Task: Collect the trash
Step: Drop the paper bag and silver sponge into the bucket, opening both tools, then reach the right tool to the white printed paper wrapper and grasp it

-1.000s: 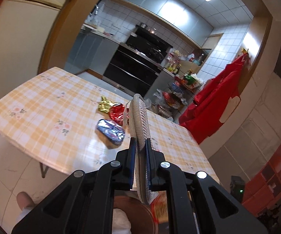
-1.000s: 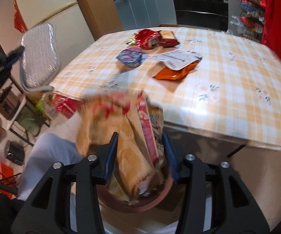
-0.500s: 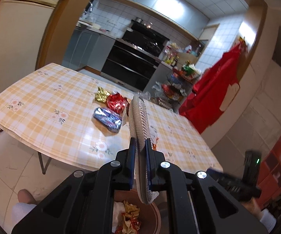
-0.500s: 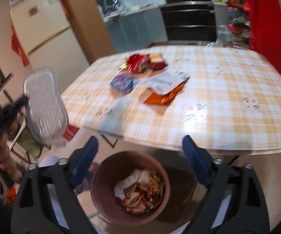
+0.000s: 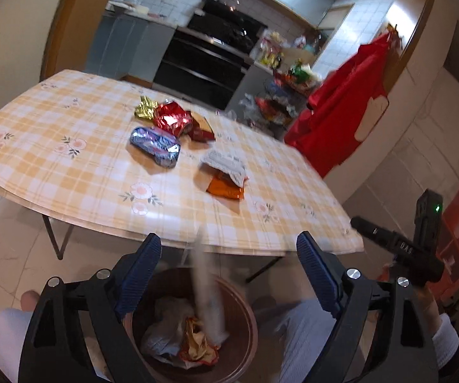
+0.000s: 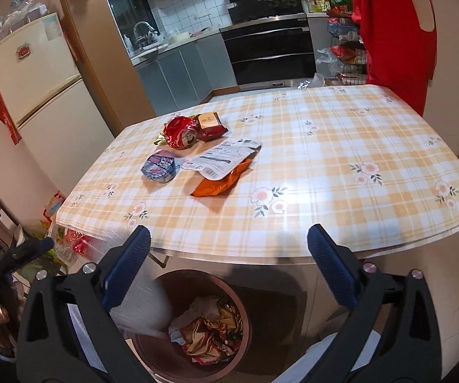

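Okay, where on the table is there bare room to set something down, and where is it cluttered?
The table is bare across its whole right half, from the orange wrapper to the edge by the red cloth, and along the near edge above the bin. The far-left area is crowded: red can, dark red packet, blue wrapper, white wrapper.

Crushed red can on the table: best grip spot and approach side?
Take the crushed red can across its dented body, from the bin-side table edge. It lies on its side, open end toward the camera, gold wrapper and dark red packet crowding its flanks, so set the hand-held gripper's fingers above and below.
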